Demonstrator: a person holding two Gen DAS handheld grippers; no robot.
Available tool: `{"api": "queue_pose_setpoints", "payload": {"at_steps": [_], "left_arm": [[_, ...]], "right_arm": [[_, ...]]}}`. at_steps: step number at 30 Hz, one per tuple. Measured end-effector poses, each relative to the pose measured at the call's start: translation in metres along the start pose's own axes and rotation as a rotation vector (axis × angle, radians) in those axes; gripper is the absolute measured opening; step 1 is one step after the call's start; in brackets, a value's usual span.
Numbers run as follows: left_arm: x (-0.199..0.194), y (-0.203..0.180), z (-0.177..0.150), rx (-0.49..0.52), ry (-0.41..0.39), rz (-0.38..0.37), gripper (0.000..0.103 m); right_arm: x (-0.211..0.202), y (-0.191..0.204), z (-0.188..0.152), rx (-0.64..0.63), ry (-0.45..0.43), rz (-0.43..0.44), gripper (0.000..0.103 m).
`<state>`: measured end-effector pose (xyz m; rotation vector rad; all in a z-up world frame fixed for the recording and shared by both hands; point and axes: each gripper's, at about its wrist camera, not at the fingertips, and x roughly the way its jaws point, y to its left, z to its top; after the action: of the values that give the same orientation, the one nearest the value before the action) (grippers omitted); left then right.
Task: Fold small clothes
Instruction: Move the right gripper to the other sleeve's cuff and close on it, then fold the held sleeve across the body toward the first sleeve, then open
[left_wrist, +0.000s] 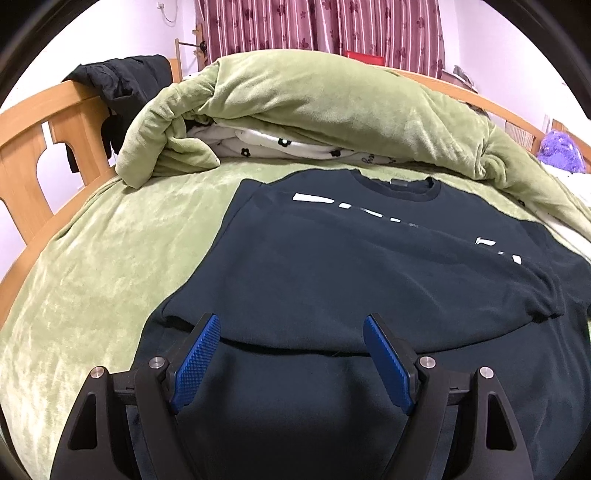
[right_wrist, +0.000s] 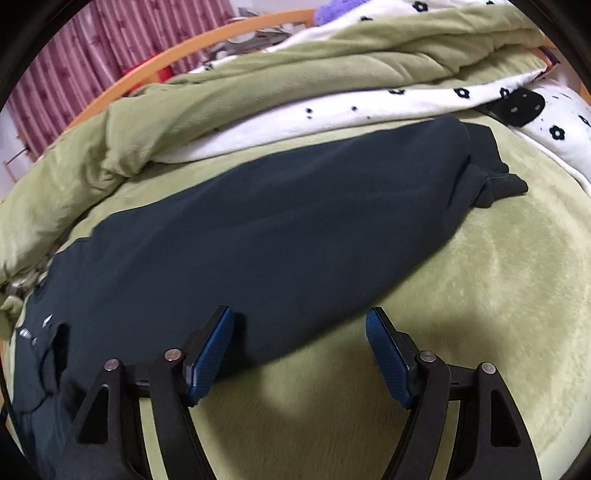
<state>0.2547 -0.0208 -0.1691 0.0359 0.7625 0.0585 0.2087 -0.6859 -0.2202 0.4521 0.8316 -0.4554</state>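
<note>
Hidden: sweatshirt (left_wrist: 369, 266) hem cut off below left gripper (left_wrist: 291, 325).
Direction: collar toward the quilt (left_wrist: 314, 107); sleeve (right_wrist: 295, 206) stretched sideways.
Grippers: left and right gripper (right_wrist: 300, 319) released, holding nothing.

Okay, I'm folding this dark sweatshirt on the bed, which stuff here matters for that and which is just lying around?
For the job:
dark sweatshirt
left gripper, open
right gripper, open

Just lying about:
green quilt
flowered white blanket
black garment on the bed frame
purple plush toy
curtain
</note>
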Motion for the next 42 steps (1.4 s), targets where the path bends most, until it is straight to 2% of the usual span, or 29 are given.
{"api": "queue_pose_setpoints", "payload": {"at_steps": [1, 2, 3, 4, 5, 8, 13, 19, 24, 29, 33, 37, 42], "left_arm": [[0.001, 0.0, 0.0, 0.004, 0.005, 0.0, 0.078], [0.001, -0.001, -0.001, 0.005, 0.007, -0.001, 0.078], [0.0, -0.001, 0.0, 0.002, 0.006, -0.002, 0.078], [-0.001, 0.0, 0.0, -0.002, 0.004, -0.005, 0.078], [-0.003, 0.0, 0.001, -0.006, 0.003, -0.009, 0.078], [-0.013, 0.003, 0.005, -0.025, -0.02, -0.023, 0.078], [-0.029, 0.009, 0.013, -0.051, -0.042, -0.029, 0.078], [-0.041, 0.021, 0.018, -0.083, -0.033, -0.05, 0.078], [-0.053, 0.035, 0.02, -0.1, -0.037, -0.07, 0.078], [-0.061, 0.053, 0.014, -0.106, -0.039, -0.085, 0.078], [-0.064, 0.071, 0.009, -0.114, -0.043, -0.088, 0.078], [-0.062, 0.092, 0.004, -0.144, -0.025, -0.112, 0.078], [-0.057, 0.102, 0.004, -0.17, -0.003, -0.138, 0.078]], "right_arm": [[0.001, 0.003, 0.001, -0.009, -0.013, -0.019, 0.065], [0.002, 0.005, 0.002, -0.022, -0.022, -0.037, 0.046], [0.003, 0.009, 0.004, -0.042, -0.026, -0.041, 0.032], [0.004, 0.013, 0.005, -0.063, -0.024, -0.025, 0.009], [0.003, 0.017, 0.007, -0.075, -0.03, -0.03, 0.006], [-0.022, 0.032, 0.013, -0.101, -0.103, -0.047, 0.005], [-0.083, 0.072, 0.03, -0.128, -0.233, 0.005, 0.005], [-0.146, 0.16, 0.027, -0.23, -0.318, 0.095, 0.005], [-0.174, 0.25, -0.006, -0.341, -0.334, 0.188, 0.005], [-0.169, 0.331, -0.059, -0.426, -0.291, 0.256, 0.005], [-0.142, 0.384, -0.105, -0.467, -0.213, 0.275, 0.005], [-0.116, 0.42, -0.138, -0.514, -0.164, 0.256, 0.005], [-0.083, 0.439, -0.169, -0.536, -0.086, 0.218, 0.009]]}}
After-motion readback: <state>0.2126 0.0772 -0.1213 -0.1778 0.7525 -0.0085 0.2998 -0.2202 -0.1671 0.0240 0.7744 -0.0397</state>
